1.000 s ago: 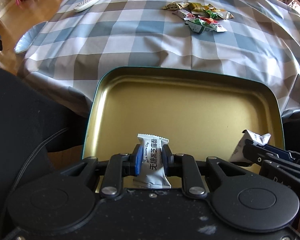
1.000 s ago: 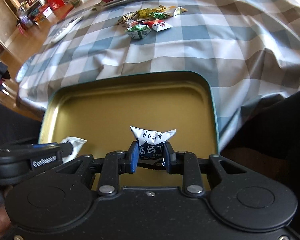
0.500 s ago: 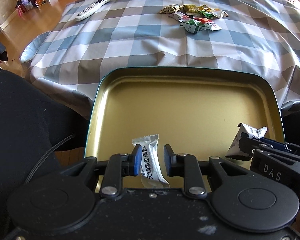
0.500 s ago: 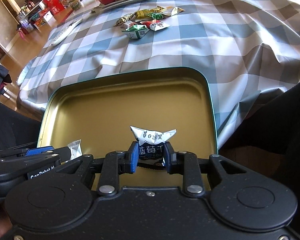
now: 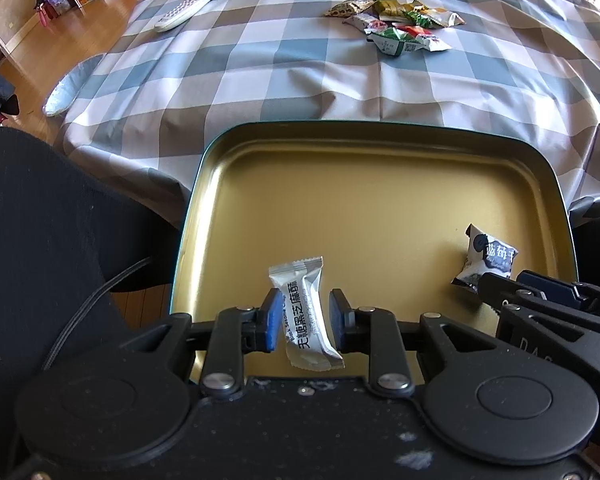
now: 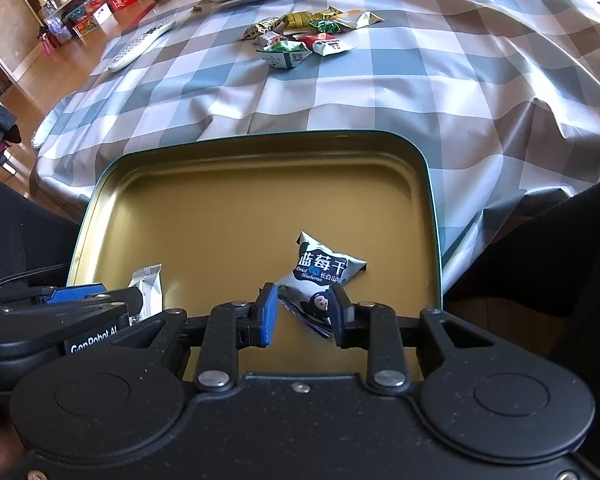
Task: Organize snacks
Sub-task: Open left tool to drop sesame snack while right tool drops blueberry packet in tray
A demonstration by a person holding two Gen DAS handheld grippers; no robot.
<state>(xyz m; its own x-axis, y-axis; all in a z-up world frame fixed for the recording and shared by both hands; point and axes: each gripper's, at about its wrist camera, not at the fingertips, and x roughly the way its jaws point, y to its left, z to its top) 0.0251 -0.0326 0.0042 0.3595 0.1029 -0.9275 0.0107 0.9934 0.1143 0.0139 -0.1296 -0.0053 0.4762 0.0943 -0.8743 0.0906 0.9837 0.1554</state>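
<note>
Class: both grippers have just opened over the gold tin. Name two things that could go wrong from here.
1. The sesame packet lies between the open left gripper fingers; pulling back carelessly could drag it out of the tin.
2. The blueberry packet touches the right gripper finger and might catch.

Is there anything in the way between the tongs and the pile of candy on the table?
Nothing visible blocks it. Past the tin's far rim there is only bare checkered cloth up to the candy pile. The remote lies off to the left. Both the left tongs and right tongs are open.
</note>
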